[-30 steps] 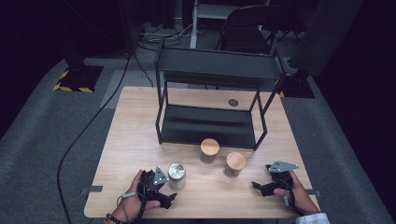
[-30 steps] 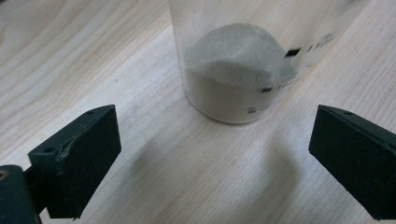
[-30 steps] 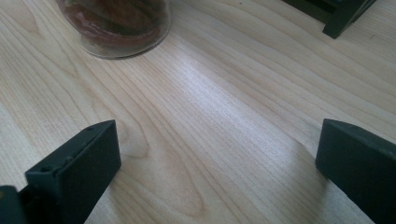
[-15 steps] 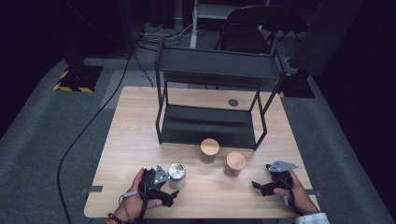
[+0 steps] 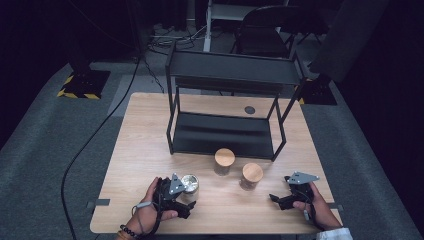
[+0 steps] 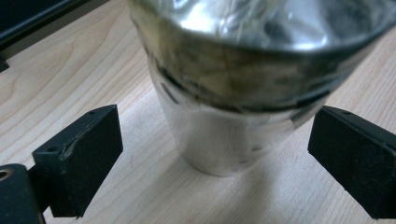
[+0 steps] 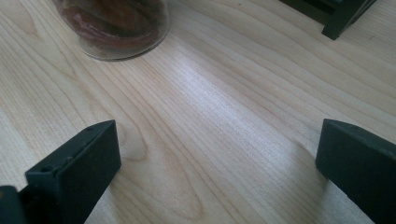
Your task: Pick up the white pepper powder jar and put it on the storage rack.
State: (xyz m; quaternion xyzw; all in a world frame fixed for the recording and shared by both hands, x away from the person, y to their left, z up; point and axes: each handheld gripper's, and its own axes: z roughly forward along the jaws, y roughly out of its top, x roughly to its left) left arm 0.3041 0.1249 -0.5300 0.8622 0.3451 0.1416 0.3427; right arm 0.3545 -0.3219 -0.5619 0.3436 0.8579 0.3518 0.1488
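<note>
On the wooden surface (image 5: 150,130), the left gripper (image 5: 186,199) sits near the front edge at about 7 o'clock from the centre, held in the person's left hand (image 5: 145,215), and its jaws stand wide apart on either side of a shiny metal-lidded jar (image 5: 189,185). In the left gripper view the jar (image 6: 233,93) stands upright between the two black jaws with clear wood showing on both sides, so neither jaw touches it. The jar is close in front of the camera, its silver lid overhanging a narrower reflective body. The right gripper (image 5: 278,199) rests at about 5 o'clock near the front right corner, in the person's right hand (image 5: 320,210); its jaws are also spread open and hold nothing, with bare wood between them in the right gripper view. In that view the base of a glass jar with brown contents (image 7: 114,28) stands ahead toward 11 o'clock, well apart from the jaws. From the high view, two wooden-lidded jars stand upright near the middle front: one (image 5: 224,161) just before the black two-tier metal shelf (image 5: 230,105), the other (image 5: 251,176) at its 4 o'clock, between the first jar and the right gripper. The shelf fills the far half of the surface, and a small dark round disc (image 5: 249,110) lies on the wood behind its lower tier.
</note>
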